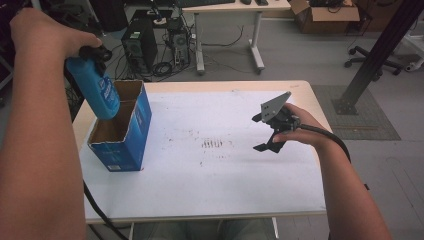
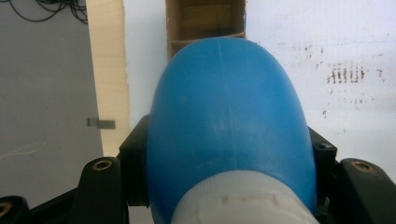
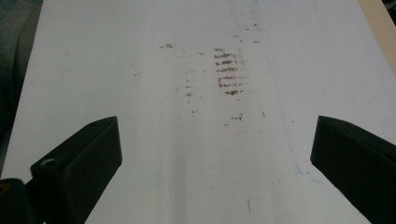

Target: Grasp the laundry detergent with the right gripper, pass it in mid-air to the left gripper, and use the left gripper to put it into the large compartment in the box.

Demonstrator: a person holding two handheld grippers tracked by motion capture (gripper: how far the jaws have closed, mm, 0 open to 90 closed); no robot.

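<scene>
There, my left gripper point(image 1: 95, 57) clamped on the blue bottle point(image 1: 95, 90), bottle's base tilted down over the open blue box point(image 1: 127, 135) at the table's point(image 1: 210, 200) left edge, my right gripper point(image 1: 272, 132) apart, hovering over stained tabletop.

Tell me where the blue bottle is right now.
In the high view the blue bottle is at the table's left side, held base-down in the left gripper, its lower end at the open top of the blue cardboard box.
</scene>
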